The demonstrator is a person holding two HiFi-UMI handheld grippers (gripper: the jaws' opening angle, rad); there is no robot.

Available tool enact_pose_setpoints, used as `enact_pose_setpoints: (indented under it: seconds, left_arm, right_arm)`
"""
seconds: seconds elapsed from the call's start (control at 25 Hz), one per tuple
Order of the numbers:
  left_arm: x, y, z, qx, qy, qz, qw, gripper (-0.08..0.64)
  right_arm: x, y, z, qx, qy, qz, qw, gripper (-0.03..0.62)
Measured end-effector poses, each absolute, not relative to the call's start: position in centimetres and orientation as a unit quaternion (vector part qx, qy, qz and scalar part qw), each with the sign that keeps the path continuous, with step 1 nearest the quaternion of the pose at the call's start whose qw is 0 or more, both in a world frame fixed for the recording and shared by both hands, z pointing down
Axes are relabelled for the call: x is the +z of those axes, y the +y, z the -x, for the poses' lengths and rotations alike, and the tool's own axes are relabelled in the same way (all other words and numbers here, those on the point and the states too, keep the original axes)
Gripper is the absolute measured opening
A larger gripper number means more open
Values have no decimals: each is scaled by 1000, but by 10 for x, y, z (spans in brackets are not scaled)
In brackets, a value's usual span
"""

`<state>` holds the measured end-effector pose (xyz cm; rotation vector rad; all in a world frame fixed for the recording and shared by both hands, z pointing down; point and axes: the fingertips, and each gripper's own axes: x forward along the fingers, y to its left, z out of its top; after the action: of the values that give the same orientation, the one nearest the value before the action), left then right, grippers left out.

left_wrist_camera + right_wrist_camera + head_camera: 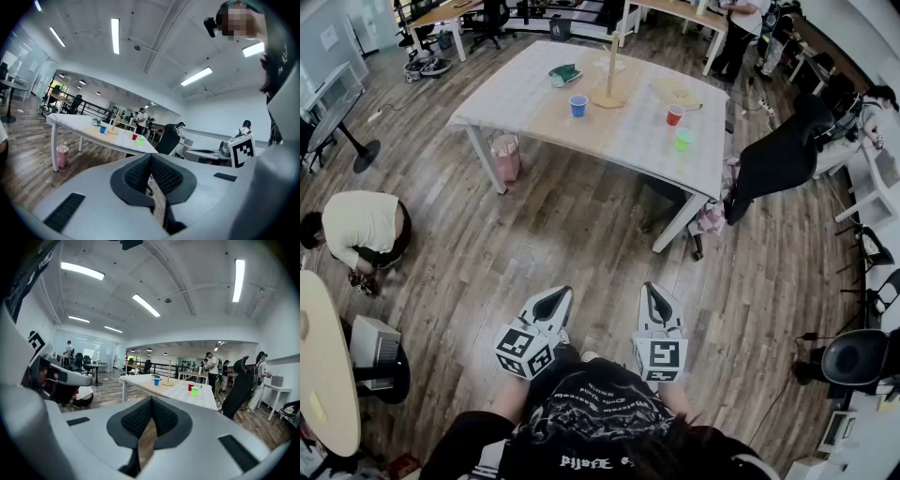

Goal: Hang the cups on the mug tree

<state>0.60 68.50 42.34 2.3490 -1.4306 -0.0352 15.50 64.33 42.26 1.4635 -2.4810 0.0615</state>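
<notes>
Far ahead stands a white table bearing a wooden mug tree. On the tabletop stand a blue cup, a red cup and a green cup. My left gripper and right gripper hang side by side close to my body, well short of the table, both shut with nothing between the jaws. In the left gripper view the left gripper points toward the blue cup. In the right gripper view, beyond the right gripper, are the mug tree and the green cup.
Wooden floor lies between me and the table. A person crouches at the left beside a round table. A black office chair stands by the table's right end, a pink bottle by its left leg. A dark green object lies on the table.
</notes>
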Motion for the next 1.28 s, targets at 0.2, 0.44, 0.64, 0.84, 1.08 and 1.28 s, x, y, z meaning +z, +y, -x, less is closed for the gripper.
enact_pose_setpoints:
  seconds: [0.2,0.44,0.64,0.84,1.08,1.28]
  left_arm:
    - [428,680,7,-17,-519,-829,205,20]
    - [425,669,18,-5,-526,-831,181,20]
    - [424,658,36,-10,-524,-832,180,20]
    - [425,646,55,-7,-511,-843,169,20]
    - [433,629,79,0,-484,-859,170,20]
    - [437,619,96,-1,-475,-864,168,20]
  right_arm:
    - [422,644,-146,23,-855,-500,134,6]
    - [423,635,-140,22,-848,-512,134,6]
    - [423,631,-132,31,-843,-522,125,8]
    - [428,624,-121,32,-832,-537,134,8]
    - [434,612,-95,28,-824,-545,150,9]
    - [439,610,-73,45,-822,-550,140,9]
